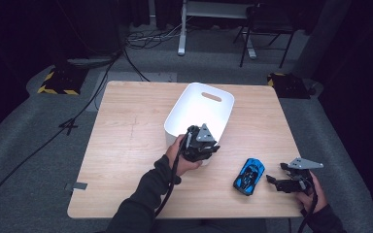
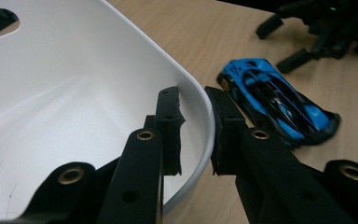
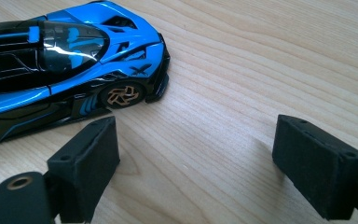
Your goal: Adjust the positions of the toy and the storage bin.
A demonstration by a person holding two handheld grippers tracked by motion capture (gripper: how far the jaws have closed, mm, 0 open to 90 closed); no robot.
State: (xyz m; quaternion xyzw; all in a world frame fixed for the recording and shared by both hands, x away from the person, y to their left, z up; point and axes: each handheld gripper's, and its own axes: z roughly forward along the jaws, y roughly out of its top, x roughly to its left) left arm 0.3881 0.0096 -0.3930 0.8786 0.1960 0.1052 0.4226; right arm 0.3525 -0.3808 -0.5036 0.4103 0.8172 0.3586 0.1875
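While the dark room hides the floor's far edges, the wooden counter [image 1: 126,145] carries a white bin [image 1: 209,104], its rim clamped in the left claw [image 2: 193,133]; the car [image 1: 249,175] lies beside the open right claw [image 1: 275,180]

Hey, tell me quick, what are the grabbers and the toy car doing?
Left gripper clamped on white bin rim. Right gripper open beside blue toy car. Nothing between them.

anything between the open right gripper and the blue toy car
Nothing: bare light wooden table lies between the right gripper and the blue and black toy car, seen in the right gripper view.
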